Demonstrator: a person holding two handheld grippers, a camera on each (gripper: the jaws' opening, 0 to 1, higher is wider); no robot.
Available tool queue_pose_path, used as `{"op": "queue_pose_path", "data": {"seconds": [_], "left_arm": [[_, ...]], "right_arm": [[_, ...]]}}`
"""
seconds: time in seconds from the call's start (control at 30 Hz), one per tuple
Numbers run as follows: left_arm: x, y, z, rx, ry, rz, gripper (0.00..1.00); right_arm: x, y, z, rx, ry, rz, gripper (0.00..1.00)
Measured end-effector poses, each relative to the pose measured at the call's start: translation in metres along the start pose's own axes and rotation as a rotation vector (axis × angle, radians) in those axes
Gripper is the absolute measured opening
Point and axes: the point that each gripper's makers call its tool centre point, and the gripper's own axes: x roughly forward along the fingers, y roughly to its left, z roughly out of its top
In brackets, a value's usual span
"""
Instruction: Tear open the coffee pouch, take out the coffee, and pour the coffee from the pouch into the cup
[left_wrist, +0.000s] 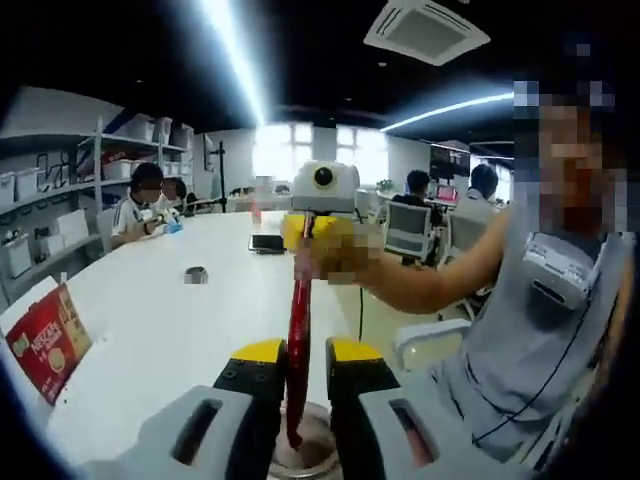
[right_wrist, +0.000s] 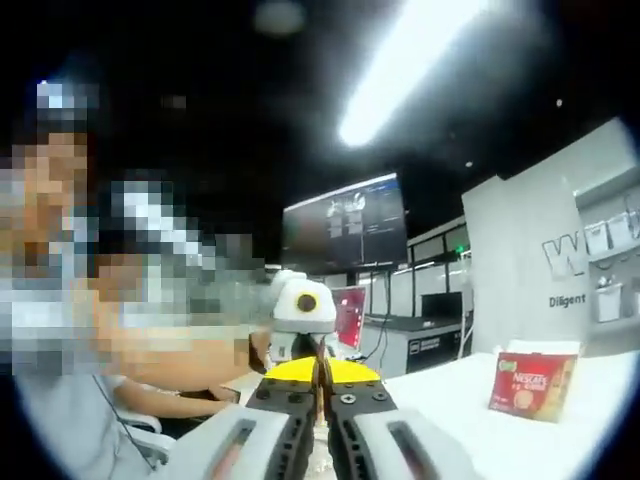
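Your coffee stick (left_wrist: 297, 335) is a long, thin red sachet, and in the left gripper view its long axis runs almost straight up the picture, leaning only slightly. Its lower end sits down between your left gripper (left_wrist: 297, 368)'s two yellow-tipped jaws, which are drawn in narrow on either side of it and pinch it. Its upper end reaches the right gripper (left_wrist: 322, 222), which comes in from across the table with your hand wrapped round it. Just under the stick's lower end, at the bottom edge of that view, you can see the round rim of a cup (left_wrist: 305, 455); whether the sachet is already torn open cannot be told.

In the right gripper view, your right gripper (right_wrist: 322, 372) has its jaws pressed together with only a thin dark slit between them — something slim is nipped there, most likely the stick's end, though it is too small to make out.

Around you lies a white table (left_wrist: 170, 320). A red coffee box (left_wrist: 45, 340) stands near its left edge in the left gripper view, well apart from the cup, and the same box (right_wrist: 532, 384) sits off to the right in the right gripper view. Farther along the table lie a small dark round thing (left_wrist: 196, 274) and a dark flat device (left_wrist: 266, 242). Seated people (left_wrist: 145, 205) occupy the far end — nothing stands between the stick and the cup.
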Motion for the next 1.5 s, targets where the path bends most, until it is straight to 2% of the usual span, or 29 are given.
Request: {"op": "queue_pose_path", "data": {"seconds": [0.03,0.13,0.2,0.27,0.33,0.4,0.5,0.57,0.63,0.73,0.77,0.87,0.97,1.03,1.13,1.17,1.27,1.37,1.43,1.5], "left_arm": [[0.000,-0.002,0.005,0.010,-0.027,0.005,0.18],[0.002,-0.006,0.008,0.009,-0.053,-0.003,0.14],[0.008,-0.013,0.009,0.071,-0.064,-0.032,0.06],[0.009,-0.014,0.009,0.105,-0.080,-0.045,0.04],[0.011,-0.018,0.005,0.151,-0.072,-0.065,0.04],[0.013,-0.017,0.000,0.176,-0.066,-0.058,0.04],[0.014,-0.013,-0.001,0.138,-0.084,-0.051,0.06],[0.013,-0.007,0.004,0.134,-0.126,-0.020,0.10],[0.013,-0.009,0.012,0.108,-0.157,-0.023,0.17],[0.015,-0.009,0.024,0.104,-0.189,-0.024,0.14],[0.016,-0.008,0.026,0.114,-0.190,-0.020,0.09],[0.018,-0.005,0.024,0.157,-0.155,-0.019,0.04],[0.022,-0.009,0.025,0.167,-0.160,-0.023,0.04],[0.021,-0.011,0.029,0.142,-0.200,-0.039,0.05],[0.019,-0.004,0.033,0.111,-0.218,-0.024,0.15],[0.021,-0.003,0.033,0.105,-0.217,-0.030,0.16],[0.022,-0.004,0.032,0.142,-0.207,-0.041,0.04],[0.022,-0.003,0.032,0.143,-0.211,-0.039,0.05],[0.019,-0.003,0.030,0.141,-0.221,-0.039,0.08],[0.011,0.002,0.026,0.117,-0.216,-0.020,0.10]], "right_arm": [[-0.002,0.002,0.001,-0.008,-0.007,-0.008,0.03],[-0.005,0.007,0.003,-0.016,-0.031,-0.009,0.03],[-0.007,0.010,0.004,-0.021,-0.046,-0.017,0.03],[-0.008,0.009,0.004,-0.012,-0.056,-0.019,0.03],[-0.010,0.007,0.001,0.003,-0.053,-0.023,0.03],[-0.012,0.005,-0.004,0.016,-0.049,-0.027,0.03],[-0.013,0.003,-0.006,0.044,-0.057,-0.035,0.03],[-0.015,0.003,-0.003,0.052,-0.077,-0.045,0.03],[-0.014,0.003,-0.003,0.061,-0.087,-0.051,0.03],[-0.009,0.002,-0.008,0.072,-0.088,-0.058,0.03],[-0.008,0.003,-0.010,0.074,-0.084,-0.058,0.03],[-0.007,0.002,-0.014,0.048,-0.072,-0.080,0.03],[-0.009,0.002,-0.013,0.062,-0.068,-0.085,0.02],[-0.009,0.003,-0.011,0.062,-0.072,-0.082,0.02],[-0.010,0.002,-0.006,0.065,-0.089,-0.084,0.02],[-0.009,0.003,-0.006,0.069,-0.089,-0.081,0.02],[-0.006,0.006,-0.009,0.050,-0.075,-0.085,0.02],[-0.007,0.004,-0.009,0.055,-0.071,-0.086,0.02],[-0.008,0.005,-0.009,0.048,-0.065,-0.088,0.02],[-0.012,0.005,0.000,0.055,-0.106,-0.087,0.02]]}}
